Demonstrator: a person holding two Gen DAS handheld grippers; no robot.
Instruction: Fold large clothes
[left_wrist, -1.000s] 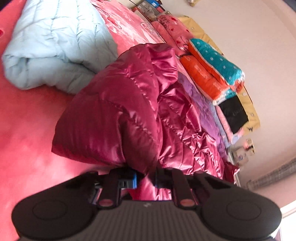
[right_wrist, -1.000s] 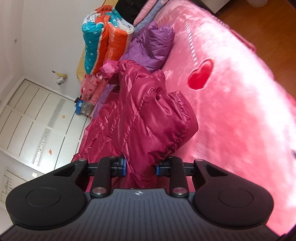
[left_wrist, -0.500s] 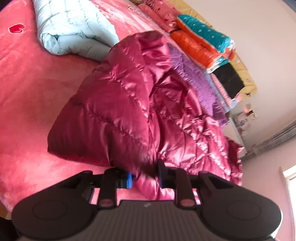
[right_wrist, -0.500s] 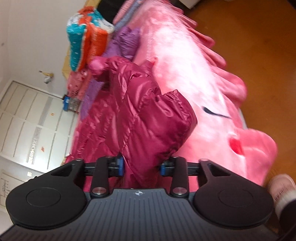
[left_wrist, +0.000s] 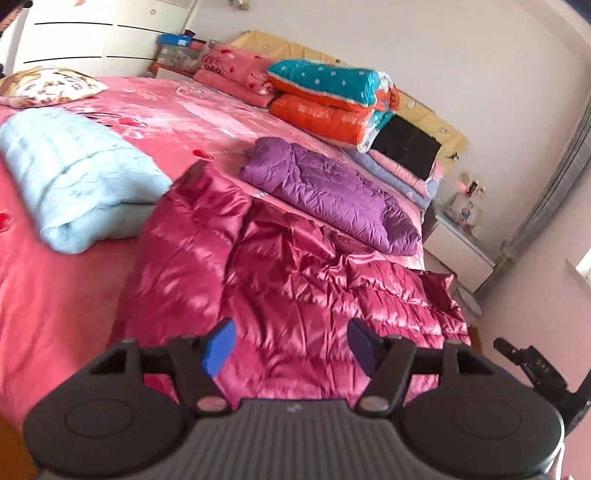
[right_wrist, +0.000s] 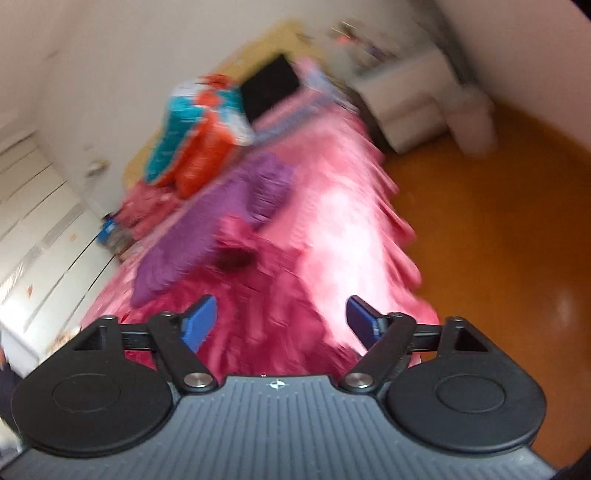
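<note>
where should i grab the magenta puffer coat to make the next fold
Probably the near hem of the magenta coat, coming in low from the camera side. It lies spread flat on the pink bedspread, its near edge closest to the open left gripper, which has just released it. One side is already folded over, forming a raised ridge.

Glossy quilted satin coat (left_wrist: 295, 280) lies on a plush bedspread (left_wrist: 59, 295); purple jacket (left_wrist: 332, 192) looks matt

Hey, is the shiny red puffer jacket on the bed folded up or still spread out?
Partly folded: the red jacket has one side flap doubled over, the rest spread crumpled.
</note>
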